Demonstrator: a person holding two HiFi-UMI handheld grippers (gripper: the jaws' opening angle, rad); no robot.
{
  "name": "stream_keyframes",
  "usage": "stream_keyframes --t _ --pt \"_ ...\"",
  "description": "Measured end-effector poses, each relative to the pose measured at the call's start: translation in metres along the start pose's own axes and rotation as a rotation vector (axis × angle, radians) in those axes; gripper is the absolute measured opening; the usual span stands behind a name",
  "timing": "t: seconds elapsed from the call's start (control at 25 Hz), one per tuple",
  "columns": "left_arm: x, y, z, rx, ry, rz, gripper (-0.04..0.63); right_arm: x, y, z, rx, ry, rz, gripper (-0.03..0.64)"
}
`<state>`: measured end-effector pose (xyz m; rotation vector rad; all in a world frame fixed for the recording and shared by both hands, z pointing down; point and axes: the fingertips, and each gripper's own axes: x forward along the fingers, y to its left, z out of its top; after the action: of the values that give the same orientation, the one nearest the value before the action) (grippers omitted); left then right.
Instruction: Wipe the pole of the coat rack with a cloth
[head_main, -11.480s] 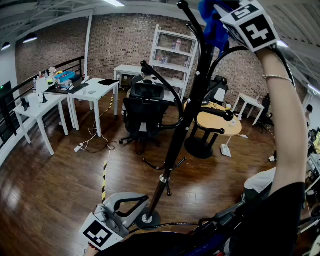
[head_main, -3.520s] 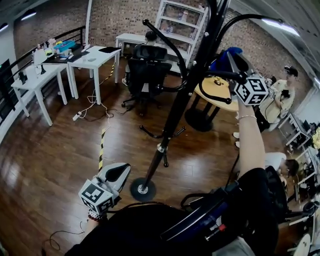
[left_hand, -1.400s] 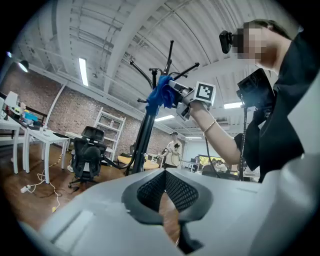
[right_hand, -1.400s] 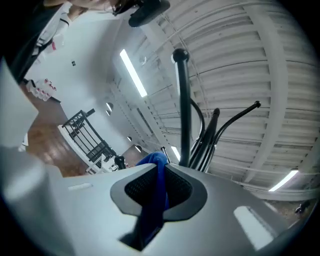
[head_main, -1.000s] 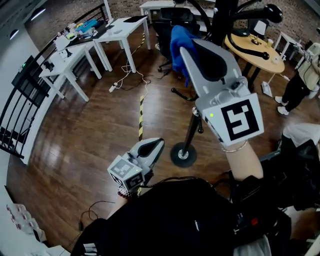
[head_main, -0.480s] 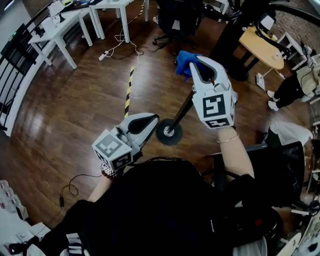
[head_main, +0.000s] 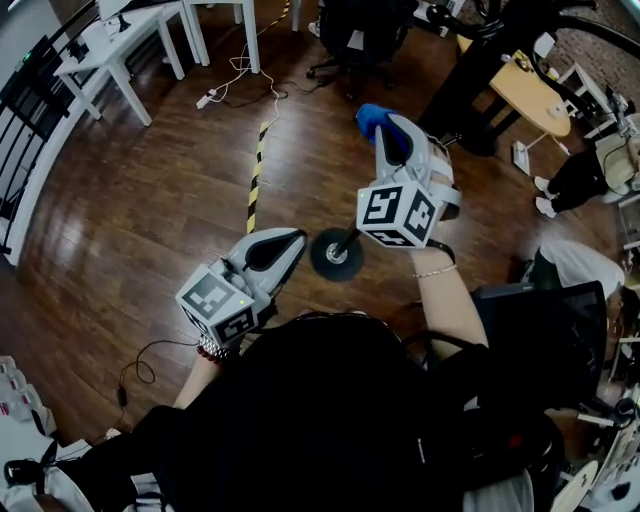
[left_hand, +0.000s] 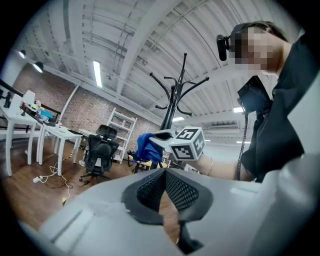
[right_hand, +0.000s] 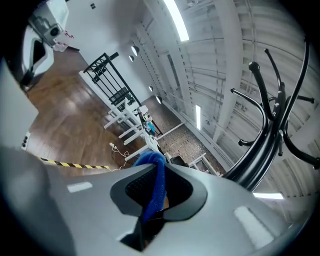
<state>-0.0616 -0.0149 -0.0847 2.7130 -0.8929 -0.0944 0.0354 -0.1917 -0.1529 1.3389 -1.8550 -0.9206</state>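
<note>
The black coat rack stands on a round base (head_main: 336, 253), and its pole (head_main: 470, 80) rises past my right gripper (head_main: 398, 140). That gripper is shut on a blue cloth (head_main: 372, 118), low on the pole and above the base. In the right gripper view the cloth (right_hand: 152, 185) hangs between the jaws, and the pole (right_hand: 270, 135) runs up just to the right, clear of the cloth. My left gripper (head_main: 285, 243) hangs shut and holds nothing, left of the base. The left gripper view shows the rack (left_hand: 172, 107) and the cloth (left_hand: 146, 147) ahead.
White tables (head_main: 130, 40) and a railing (head_main: 20, 110) stand at the far left. An office chair (head_main: 360, 30) and a round wooden table (head_main: 530, 85) lie beyond the rack. Yellow-black tape (head_main: 255, 180) runs along the wood floor. A person (head_main: 590, 170) is at the right.
My right gripper has come down the pole with the cloth, from the hooks at the top to just above the base. The left gripper stayed low and shut.
</note>
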Motion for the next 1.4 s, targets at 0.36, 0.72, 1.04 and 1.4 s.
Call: stream_keyframes --t 0.36,0.72,1.04,1.4 --pt "0.011 -0.007 -0.015 -0.037 0.035 -0.064 0.006 -0.004 0.048 -0.040 -0.165 0.138 0.155 0.040" --pt "0.043 -0.023 -0.031 -0.051 0.058 -0.124 0.006 -0.072 0.021 -0.047 -0.136 0.054 0.090 0.040" --pt "0.074 -0.066 -0.055 0.101 0.176 -0.101 0.006 -0.154 0.054 -0.095 0.107 -0.031 0.217 0.040" --pt "0.088 -0.090 -0.076 0.115 0.209 -0.048 0.006 -0.210 0.113 -0.145 0.376 -0.004 0.353 0.040"
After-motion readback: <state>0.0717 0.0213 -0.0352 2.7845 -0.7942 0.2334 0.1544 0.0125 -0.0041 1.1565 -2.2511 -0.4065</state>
